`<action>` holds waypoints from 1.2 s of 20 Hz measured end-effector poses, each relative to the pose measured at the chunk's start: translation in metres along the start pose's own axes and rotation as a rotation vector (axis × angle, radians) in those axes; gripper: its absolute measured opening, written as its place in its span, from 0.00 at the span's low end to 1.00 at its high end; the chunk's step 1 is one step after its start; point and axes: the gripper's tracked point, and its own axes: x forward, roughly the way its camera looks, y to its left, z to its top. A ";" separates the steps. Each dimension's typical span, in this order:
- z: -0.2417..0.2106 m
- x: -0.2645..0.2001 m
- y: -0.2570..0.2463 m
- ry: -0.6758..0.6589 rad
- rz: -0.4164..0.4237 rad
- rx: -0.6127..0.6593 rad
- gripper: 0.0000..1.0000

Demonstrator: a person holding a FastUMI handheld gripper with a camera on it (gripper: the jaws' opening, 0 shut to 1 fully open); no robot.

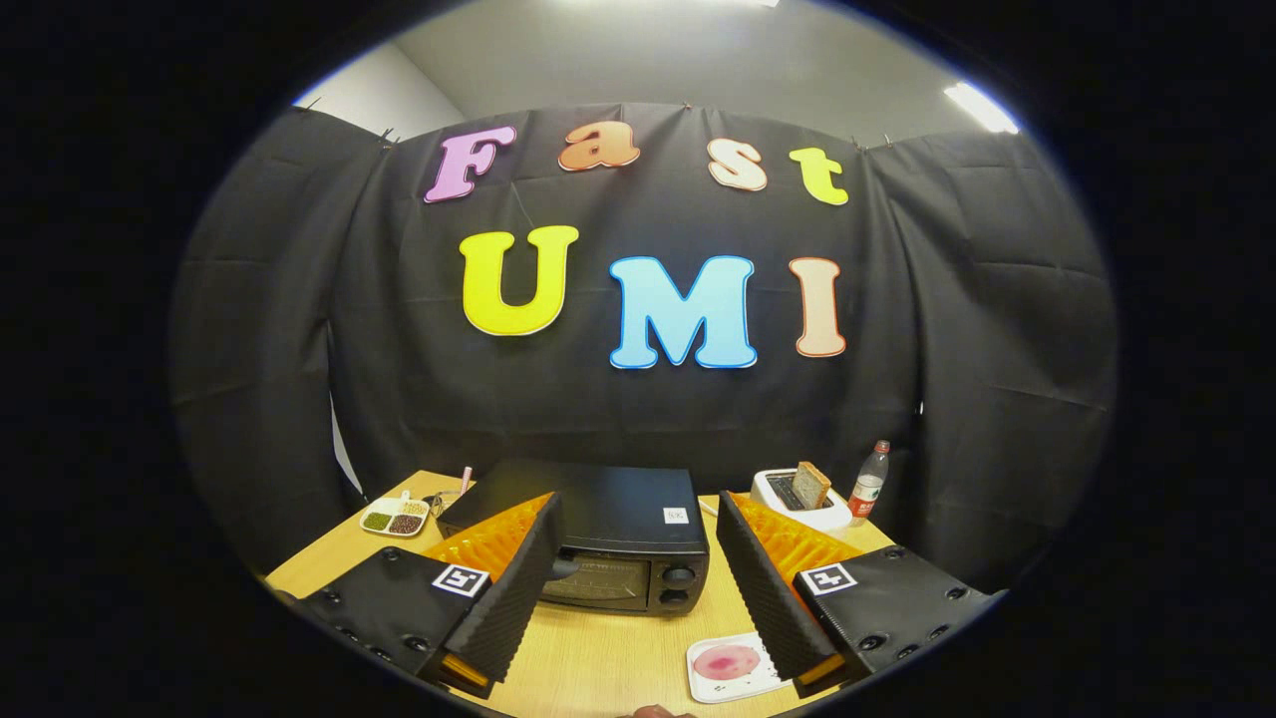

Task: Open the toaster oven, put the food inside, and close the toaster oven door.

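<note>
The gripper (638, 588) has its two black ribbed fingers (523, 588) spread wide apart, gripping nothing, above a light wooden table (598, 668). Near the right finger lies a white square plate with a pink round food item (731, 665). Between and just ahead of the fingers sits the black toaster oven (608, 543), door closed. Beyond it stand a white toaster holding brown bread (802, 494), a clear plastic bottle (869, 484) and a white compartmented dish of beans (395, 517).

A black cloth wall (638, 399) hangs in loose folds behind a light wooden table (598, 663), pinned along its top edge. Above the cloth a plain grey ceiling (648, 55) slopes back, with a bright strip light (982, 108) glowing on one side. Beside the cloth's upper corner a pale wall (374, 100) shows. The table's grain runs pale and even.
</note>
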 end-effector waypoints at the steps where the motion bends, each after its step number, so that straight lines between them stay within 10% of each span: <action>1: -0.002 0.004 0.003 0.009 0.004 -0.001 0.97; 24: -0.097 0.134 0.076 0.290 0.002 -0.021 0.98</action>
